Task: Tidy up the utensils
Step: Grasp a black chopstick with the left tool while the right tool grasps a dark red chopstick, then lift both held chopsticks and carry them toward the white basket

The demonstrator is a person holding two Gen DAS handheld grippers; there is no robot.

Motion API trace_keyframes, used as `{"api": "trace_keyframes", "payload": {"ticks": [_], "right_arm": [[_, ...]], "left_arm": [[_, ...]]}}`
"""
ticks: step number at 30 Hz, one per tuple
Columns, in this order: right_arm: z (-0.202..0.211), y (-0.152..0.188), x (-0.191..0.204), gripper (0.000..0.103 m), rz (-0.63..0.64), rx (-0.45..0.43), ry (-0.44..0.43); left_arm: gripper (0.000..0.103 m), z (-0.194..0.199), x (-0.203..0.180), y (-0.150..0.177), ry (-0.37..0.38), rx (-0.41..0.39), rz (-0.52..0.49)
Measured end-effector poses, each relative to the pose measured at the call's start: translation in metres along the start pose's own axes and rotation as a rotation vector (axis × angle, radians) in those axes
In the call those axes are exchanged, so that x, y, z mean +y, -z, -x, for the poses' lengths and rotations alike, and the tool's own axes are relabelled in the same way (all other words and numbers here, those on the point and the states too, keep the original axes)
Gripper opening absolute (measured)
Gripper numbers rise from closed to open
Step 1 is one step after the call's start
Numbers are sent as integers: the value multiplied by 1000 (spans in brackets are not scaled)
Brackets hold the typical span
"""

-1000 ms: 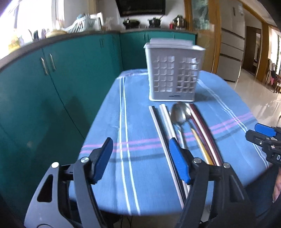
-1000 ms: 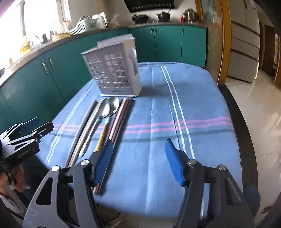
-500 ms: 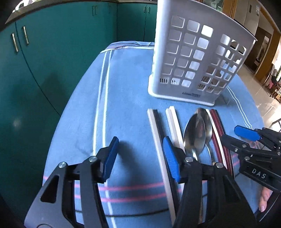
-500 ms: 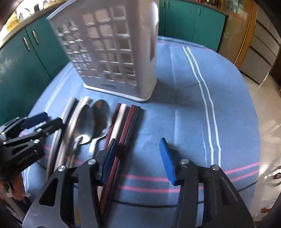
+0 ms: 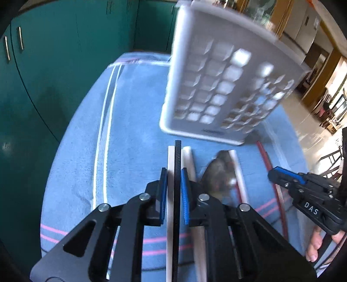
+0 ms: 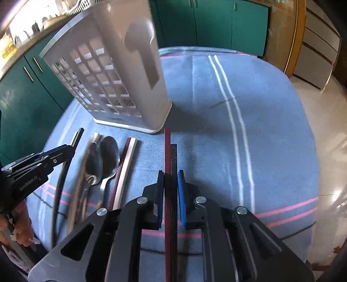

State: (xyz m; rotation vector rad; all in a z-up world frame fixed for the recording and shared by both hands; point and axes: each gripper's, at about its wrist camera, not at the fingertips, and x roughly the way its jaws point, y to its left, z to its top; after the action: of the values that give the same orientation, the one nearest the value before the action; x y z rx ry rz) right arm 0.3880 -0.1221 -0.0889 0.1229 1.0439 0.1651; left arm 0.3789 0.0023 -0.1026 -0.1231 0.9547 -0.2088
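Left tongs (image 5: 174,184): open half a second ago, now clamped on the white-and-black chopstick pair (image 5: 174,158) at the left end of the row.

Middle of the table (image 6: 216,104): two spoons (image 6: 102,158), blurred, and seemingly more chopsticks lie loose.

Right tongs (image 6: 170,188): likewise closed, gripping the maroon-and-black chopstick pair (image 6: 170,151).

White holder (image 6: 121,82): upright just beyond. Both pairs look ready to lift into it.

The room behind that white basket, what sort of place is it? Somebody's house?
Most likely a home kitchen. Teal cabinet doors run along the back, a dish rack sits on the counter above them, and spoons lie on a table under a blue striped cloth beside a white utensil holder.
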Motion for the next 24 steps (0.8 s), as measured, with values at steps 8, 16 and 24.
{"api": "trace_keyframes", "payload": {"ticks": [8,16,24], "right_arm": [[37,0,-39,22,-40,-37,65],[7,17,-29,22,-30,14,52],[-22,-12,-17,22,51,71,113]], "left_arm": [[19,9,-3,1,-90,-17,-5],[19,-19,3,4,-129,72,-29],[20,-29,5,-6,-153,102,-106]]}}
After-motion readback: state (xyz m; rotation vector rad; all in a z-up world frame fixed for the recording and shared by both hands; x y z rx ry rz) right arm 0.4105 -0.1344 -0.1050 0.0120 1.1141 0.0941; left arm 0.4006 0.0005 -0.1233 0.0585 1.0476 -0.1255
